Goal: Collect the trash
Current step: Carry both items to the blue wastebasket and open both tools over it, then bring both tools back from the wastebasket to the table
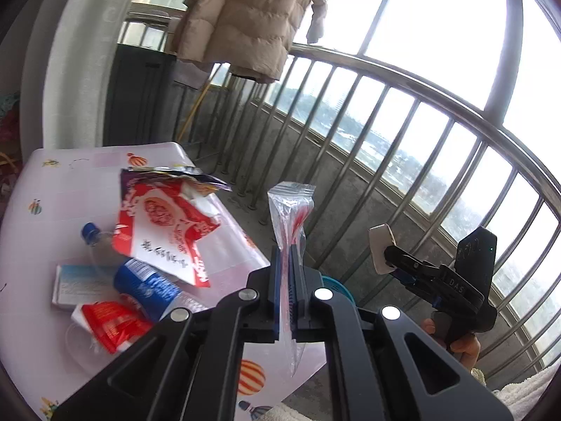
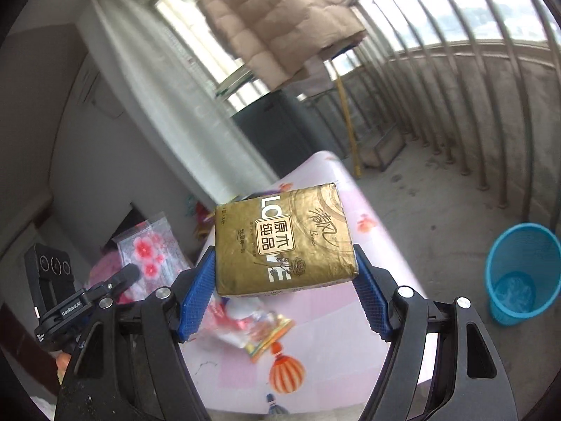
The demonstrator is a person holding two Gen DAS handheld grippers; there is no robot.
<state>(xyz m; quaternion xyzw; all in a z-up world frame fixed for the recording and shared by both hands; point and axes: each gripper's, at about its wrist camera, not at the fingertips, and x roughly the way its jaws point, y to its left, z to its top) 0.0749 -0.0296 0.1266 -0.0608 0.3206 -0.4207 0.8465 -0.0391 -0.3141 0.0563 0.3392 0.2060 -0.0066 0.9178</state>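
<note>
While the left gripper (image 1: 287,273) has its jaws pressed together on a clear zip bag (image 1: 291,217) that stands up from between them and hangs out below, the right gripper (image 2: 285,273) has its jaws set wide and clamped on the two ends of a gold tissue pack (image 2: 284,238), held off the surface. Just beneath both lies a pink table (image 2: 354,189) printed with balloons, and on its near left part sit a red wrapper (image 1: 112,322), a blue-labelled plastic bottle (image 1: 147,287) lying on its side, and a flat pale box (image 1: 73,284). Farther back on the table rests a torn red-and-white packet (image 1: 168,224). Right of the table, on the concrete floor, stands a blue wastebasket (image 2: 519,273), well apart from the pack. Beyond, a steel railing (image 1: 385,80) curves round, with a beige padded coat (image 1: 252,17) hanging at the far end.
</note>
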